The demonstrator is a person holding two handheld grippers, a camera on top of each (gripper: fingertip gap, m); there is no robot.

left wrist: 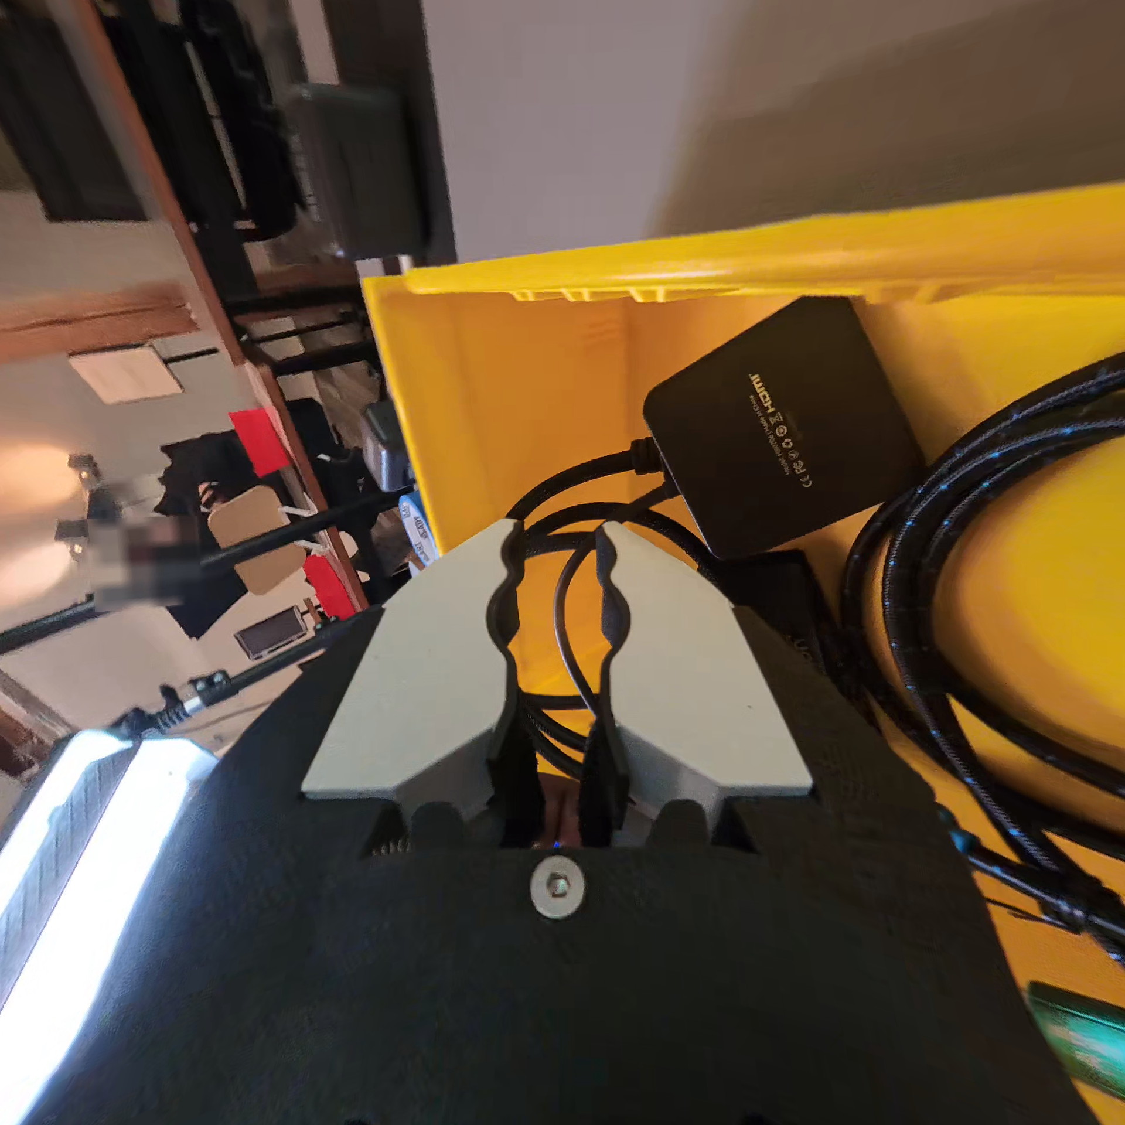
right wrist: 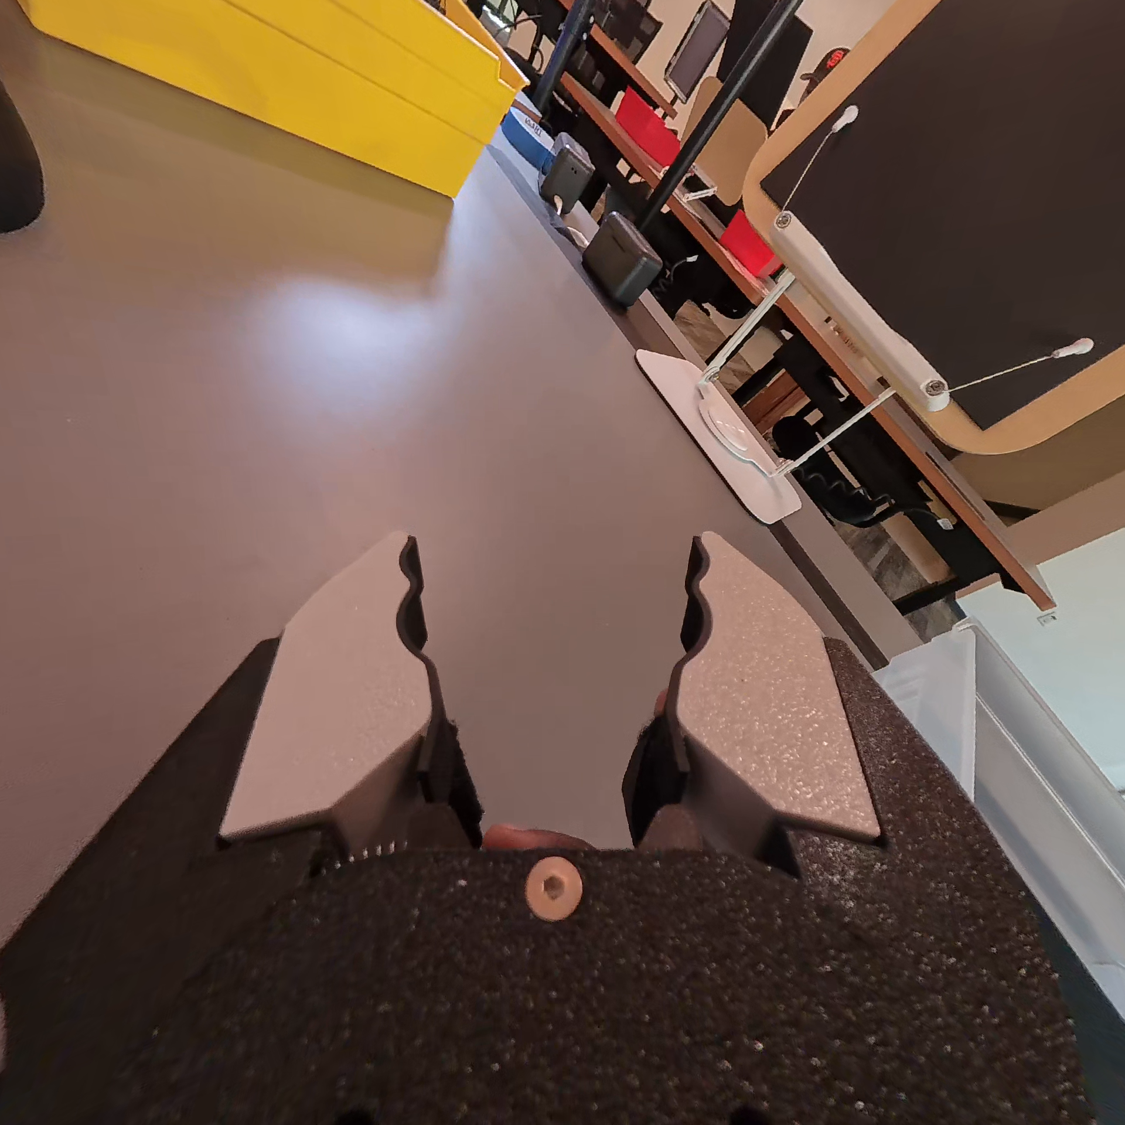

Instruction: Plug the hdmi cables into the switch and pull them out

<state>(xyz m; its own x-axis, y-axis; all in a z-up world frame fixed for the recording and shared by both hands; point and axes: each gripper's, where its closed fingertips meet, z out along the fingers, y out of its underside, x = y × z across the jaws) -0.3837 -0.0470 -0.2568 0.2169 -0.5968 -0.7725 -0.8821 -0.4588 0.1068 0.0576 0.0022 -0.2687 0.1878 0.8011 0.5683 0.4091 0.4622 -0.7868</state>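
The left gripper is pointing into a yellow bin in the left wrist view. Its two grey fingers are sitting only a little way apart, with a thin gap between them. Nothing is being pinched. Thin black cables are looping through the gap, but they look like they are lying lower down in the bin, not squeezed; the picture is a bit blurry here, so touching is hard to judge.

The switch is a flat black box with round corners. It is lying in the bin at the upper right of the middle of the frame, leaning near the far yellow wall. White writing is showing on its top. A black cable with a thick plug is going into its left side. On the right side of the frame, thick black braided hdmi cables with little blue flecks are curling in a big loop on the bin floor.

In the right wrist view, the right gripper is wide open and holding nothing. It is hanging over a smooth grey table. The yellow bin is sitting far away at the upper left of that frame. Two small dark boxes are sitting by the table's far edge.
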